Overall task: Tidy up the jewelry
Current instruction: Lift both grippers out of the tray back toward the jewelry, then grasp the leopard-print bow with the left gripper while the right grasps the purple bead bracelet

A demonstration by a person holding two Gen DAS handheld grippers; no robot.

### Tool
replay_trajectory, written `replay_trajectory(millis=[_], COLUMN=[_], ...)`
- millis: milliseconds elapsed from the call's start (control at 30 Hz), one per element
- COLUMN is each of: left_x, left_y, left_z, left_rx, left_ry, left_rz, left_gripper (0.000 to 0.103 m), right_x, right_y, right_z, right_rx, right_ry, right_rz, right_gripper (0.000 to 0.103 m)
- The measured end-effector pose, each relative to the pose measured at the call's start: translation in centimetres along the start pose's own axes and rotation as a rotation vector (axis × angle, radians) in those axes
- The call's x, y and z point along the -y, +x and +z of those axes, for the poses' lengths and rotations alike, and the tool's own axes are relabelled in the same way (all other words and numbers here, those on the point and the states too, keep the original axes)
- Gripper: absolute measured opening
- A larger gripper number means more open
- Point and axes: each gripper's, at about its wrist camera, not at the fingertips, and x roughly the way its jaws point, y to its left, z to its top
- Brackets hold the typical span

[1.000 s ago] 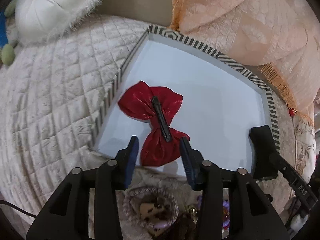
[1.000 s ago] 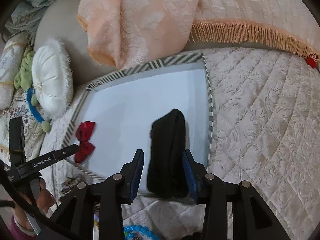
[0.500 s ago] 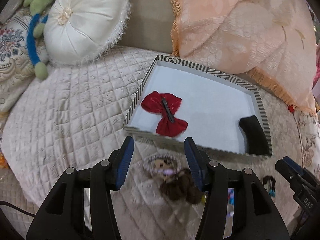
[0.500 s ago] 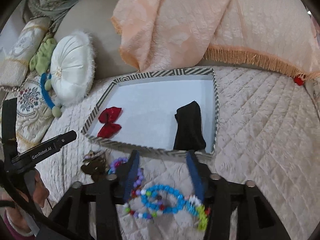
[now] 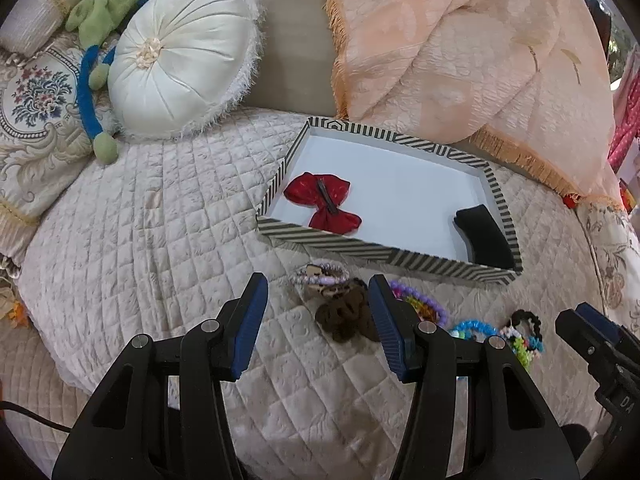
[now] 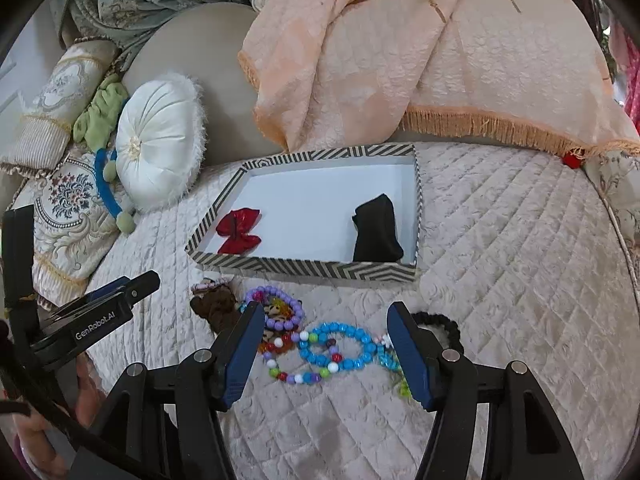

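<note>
A striped-edged tray (image 5: 384, 254) (image 6: 304, 268) lies on the quilted bed. In it lie a red bow clip (image 5: 322, 202) (image 6: 239, 231) at the left and a black cloth piece (image 5: 484, 236) (image 6: 377, 230) at the right. In front of the tray lie a brown scrunchie (image 5: 346, 314) (image 6: 214, 308), a blue bead bracelet (image 6: 340, 346), a purple bead bracelet (image 6: 280, 312) and a black hair tie (image 6: 438, 326). My left gripper (image 5: 318, 322) is open and empty above the brown scrunchie. My right gripper (image 6: 326, 350) is open and empty above the blue bracelet.
A round white cushion (image 5: 180, 62) (image 6: 158, 146), a green and blue plush toy (image 5: 100, 60) and an embroidered pillow (image 5: 36, 120) lie at the back left. A peach fringed throw (image 5: 472, 52) (image 6: 420, 48) hangs behind the tray. Quilted bed cover (image 5: 140, 240) stretches left of the tray.
Both grippers have pulled back from the tray, leaving the red bow and the black cloth piece in it. The loose bracelets and scrunchie in front of the tray have come into view.
</note>
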Motion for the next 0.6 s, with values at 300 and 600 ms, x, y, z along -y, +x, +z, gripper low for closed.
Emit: replay_trajectory(millis=[300,600], left_x=[-0.2,-1.5], left_y=[-0.9,-0.8], left_z=[-1.1,-1.4], left_rx=[0.001,-0.052], left_ry=[-0.002,-0.061], left_rz=[0.001,-0.067], left_gripper=[0.052,0.052], right_x=[0.0,0.9], right_y=[-0.4,-0.8], right_z=[-1.6,-2.2], right_rx=[-0.019,-0.03], right_ry=[-0.002,-0.003], right_rz=[-0.007,-0.024], right_gripper=[0.061,0.061])
